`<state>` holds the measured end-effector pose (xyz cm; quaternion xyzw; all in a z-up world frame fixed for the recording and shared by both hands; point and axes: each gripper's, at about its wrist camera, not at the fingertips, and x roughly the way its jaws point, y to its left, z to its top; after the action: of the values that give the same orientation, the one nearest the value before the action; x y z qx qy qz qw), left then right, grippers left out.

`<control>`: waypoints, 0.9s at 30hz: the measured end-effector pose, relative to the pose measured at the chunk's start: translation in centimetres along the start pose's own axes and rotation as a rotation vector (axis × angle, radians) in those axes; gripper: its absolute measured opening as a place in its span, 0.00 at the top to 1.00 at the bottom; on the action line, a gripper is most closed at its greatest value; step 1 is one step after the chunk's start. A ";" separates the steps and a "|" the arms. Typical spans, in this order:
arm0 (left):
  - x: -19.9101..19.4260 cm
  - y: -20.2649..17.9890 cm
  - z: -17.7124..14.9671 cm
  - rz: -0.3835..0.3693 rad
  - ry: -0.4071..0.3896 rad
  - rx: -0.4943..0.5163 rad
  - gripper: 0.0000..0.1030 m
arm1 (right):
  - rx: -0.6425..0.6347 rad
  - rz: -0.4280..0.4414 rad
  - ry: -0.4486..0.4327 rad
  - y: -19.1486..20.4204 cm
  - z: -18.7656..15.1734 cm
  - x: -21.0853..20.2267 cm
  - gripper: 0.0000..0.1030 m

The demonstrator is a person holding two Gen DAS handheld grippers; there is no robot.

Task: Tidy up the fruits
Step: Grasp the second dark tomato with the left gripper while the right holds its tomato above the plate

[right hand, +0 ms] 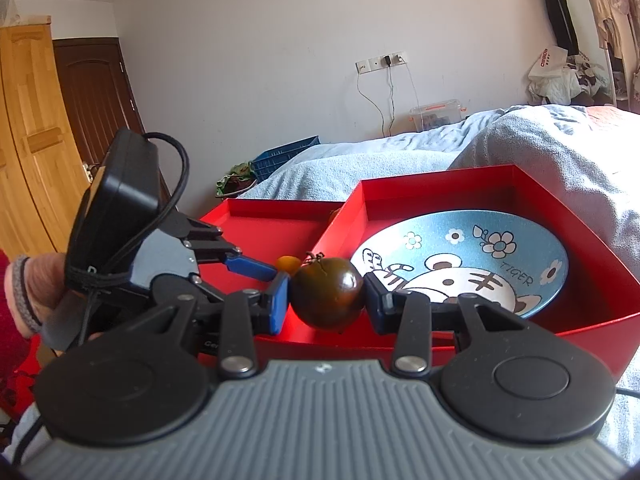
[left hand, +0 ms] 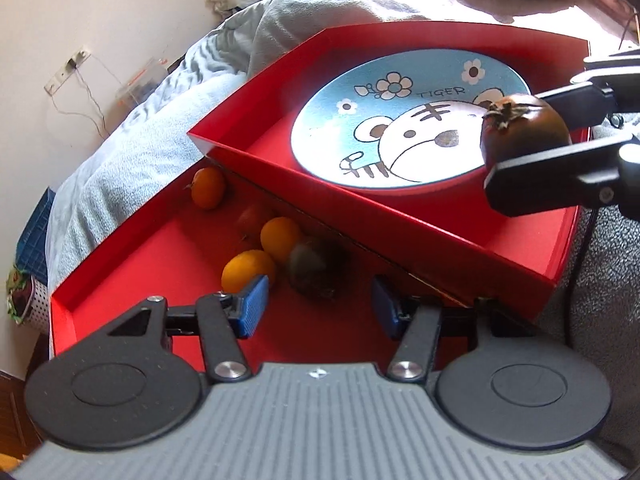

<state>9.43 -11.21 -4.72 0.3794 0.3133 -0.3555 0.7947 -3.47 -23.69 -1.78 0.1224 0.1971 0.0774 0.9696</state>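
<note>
My right gripper (right hand: 326, 300) is shut on a dark brown tomato (right hand: 327, 294) and holds it above the near edge of the blue tiger plate (right hand: 520, 248). The same tomato (left hand: 524, 130) shows in the left wrist view over the plate (left hand: 360, 128), between the right gripper's fingers (left hand: 532, 176). My left gripper (left hand: 318, 306) is open and empty over the lower red box (left hand: 132, 272). Just ahead of it lie several oranges (left hand: 280, 236) and another dark tomato (left hand: 316, 268).
The plate sits in an upper red box (left hand: 440, 240) that overlaps the lower one. Both boxes rest on a bed with a grey-blue blanket (left hand: 160, 128). A wall with sockets and cables (right hand: 384, 64) stands behind. A blue crate (right hand: 284, 156) is beside the bed.
</note>
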 end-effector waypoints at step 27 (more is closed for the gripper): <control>-0.9 0.4 -0.4 0.160 -0.007 -0.129 0.61 | -0.012 0.008 -0.037 0.2 -0.3 -0.8 0.58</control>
<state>9.16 -10.45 -4.11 0.3498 0.3014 -0.2715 0.8444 -4.32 -23.58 -1.71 0.1187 0.1784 0.0800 0.9735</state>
